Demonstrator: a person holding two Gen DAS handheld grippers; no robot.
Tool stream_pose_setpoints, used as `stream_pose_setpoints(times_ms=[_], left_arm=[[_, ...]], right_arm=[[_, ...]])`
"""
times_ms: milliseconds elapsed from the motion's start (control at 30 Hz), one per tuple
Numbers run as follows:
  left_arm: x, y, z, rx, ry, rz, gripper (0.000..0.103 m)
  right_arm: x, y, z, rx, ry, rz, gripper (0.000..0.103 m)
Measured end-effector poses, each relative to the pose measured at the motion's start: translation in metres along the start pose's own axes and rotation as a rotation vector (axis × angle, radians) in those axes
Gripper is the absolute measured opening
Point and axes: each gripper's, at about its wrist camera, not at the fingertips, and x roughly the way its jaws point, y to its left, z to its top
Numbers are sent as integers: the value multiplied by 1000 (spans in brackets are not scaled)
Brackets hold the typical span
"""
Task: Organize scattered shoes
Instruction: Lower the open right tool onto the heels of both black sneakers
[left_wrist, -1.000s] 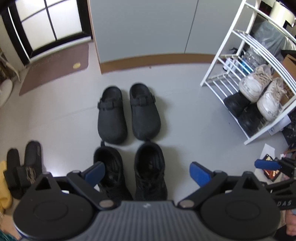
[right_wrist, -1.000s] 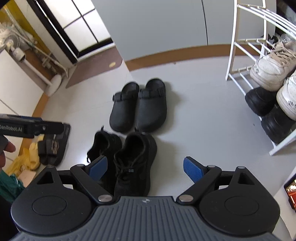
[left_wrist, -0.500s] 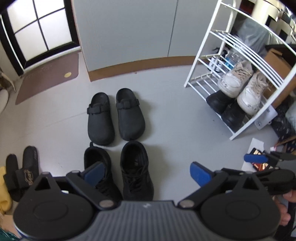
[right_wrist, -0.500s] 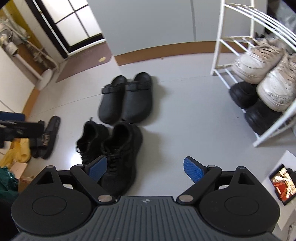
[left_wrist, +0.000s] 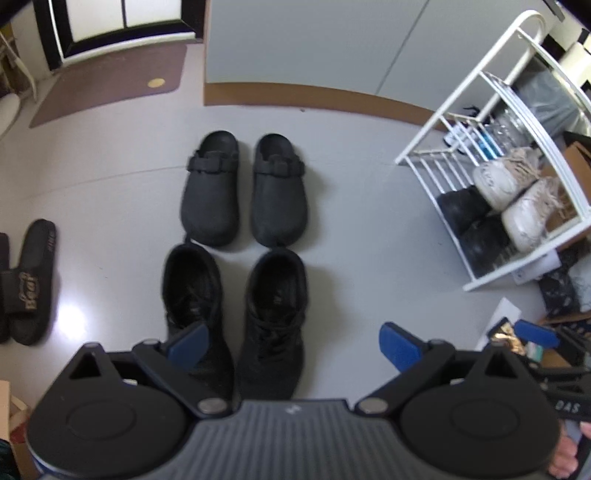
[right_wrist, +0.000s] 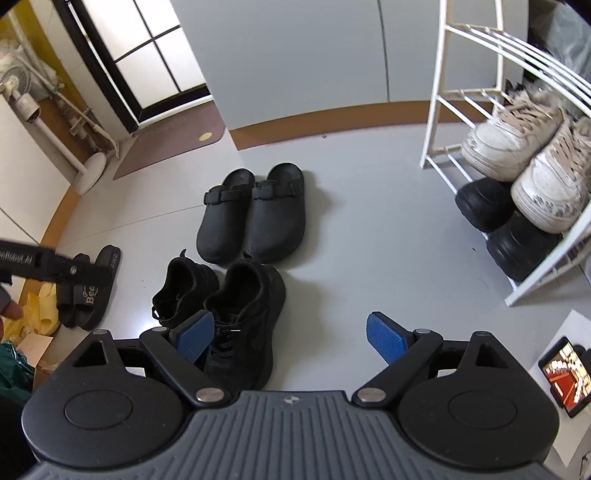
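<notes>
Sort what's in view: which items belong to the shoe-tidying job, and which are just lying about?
Job:
black clogs
black sneakers
black slides
white sneakers
white shoe rack

Lying about:
brown doormat
tablet
fan
yellow bag

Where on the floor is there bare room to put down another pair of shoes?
Widest bare floor: between the black clogs and the white rack. Another patch lies between the clogs and the sandals. It is crowded where the black sneakers sit right behind the clogs, and the rack's lower shelves are full.
</notes>
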Motion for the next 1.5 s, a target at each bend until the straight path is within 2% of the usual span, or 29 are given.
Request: stream_pose_setpoints(times_ms=[233, 300, 433, 767, 967, 1067, 1200, 1367, 1500], left_arm=[[-8, 4, 0, 20, -40, 48, 100], [-9, 4, 2, 20, -39, 45, 100], [-12, 2, 7, 92, -32, 76, 100], [-21, 15, 29, 101, -36, 106, 100], [7, 28, 32, 33, 24, 51, 99], [9, 28, 34, 54, 22, 73, 99], [9, 33, 36, 34, 33, 55, 99], [7, 31, 44, 19, 16, 48, 99], [4, 29, 50, 15, 6, 37, 99]], right_arm=[[10, 17, 4, -30, -4, 26, 93], [11, 20, 5, -35, -2, 37, 93], [12, 21, 8, -29, -3, 47, 93], [17, 23, 11, -6, -6, 45, 93], [30, 31, 8, -12, 18, 39, 93], [37, 33, 8, -6, 29, 42, 93], [45, 36, 8, -14, 43, 41, 93], [63, 41, 7, -1, 68, 62, 84], [90, 50, 2, 73, 81, 123, 79]])
